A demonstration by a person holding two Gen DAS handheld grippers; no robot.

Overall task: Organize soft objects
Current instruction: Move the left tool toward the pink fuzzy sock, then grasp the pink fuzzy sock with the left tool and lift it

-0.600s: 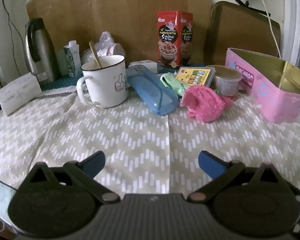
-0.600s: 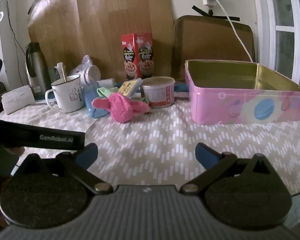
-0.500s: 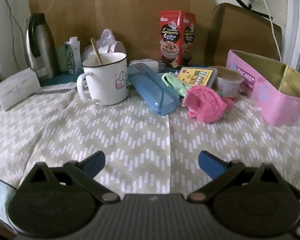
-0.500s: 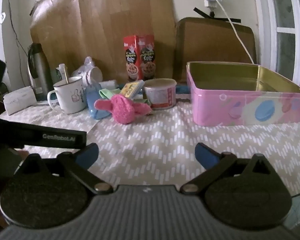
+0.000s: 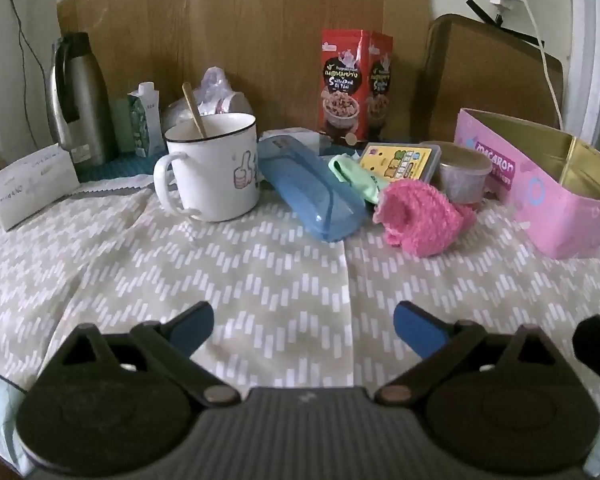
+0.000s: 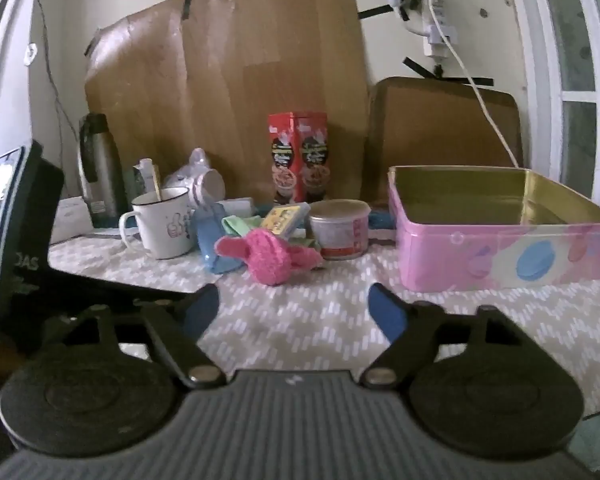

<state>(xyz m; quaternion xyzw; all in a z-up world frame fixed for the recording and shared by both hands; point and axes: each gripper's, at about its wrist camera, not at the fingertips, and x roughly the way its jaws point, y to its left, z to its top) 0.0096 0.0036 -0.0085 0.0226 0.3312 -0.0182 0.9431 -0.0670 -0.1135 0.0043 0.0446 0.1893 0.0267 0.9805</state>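
Note:
A fuzzy pink sock [image 5: 420, 220] lies bunched on the zigzag tablecloth [image 5: 260, 280], just right of a blue plastic case [image 5: 312, 196]. Behind it a pale green soft cloth [image 5: 356, 176] is tucked between the case and a yellow card box [image 5: 400, 160]. My left gripper [image 5: 304, 328] stands open over bare cloth, well short of them. My right gripper [image 6: 295, 310] is open too, with nothing between its fingers; the pink sock [image 6: 268, 256] and green cloth [image 6: 240, 224] lie ahead of it, and an open pink tin [image 6: 500, 256] sits to their right.
A white mug [image 5: 216, 168] with a spoon stands left of the case. A thermos [image 5: 80, 96], a carton, a red snack box [image 5: 356, 88] and a lidded plastic cup [image 5: 464, 176] line the back. The left hand's device [image 6: 20, 240] fills the right view's left edge.
The right gripper's jaws have drawn somewhat closer together and its view has tipped upward, so the objects sit lower in it. The left gripper has barely moved.

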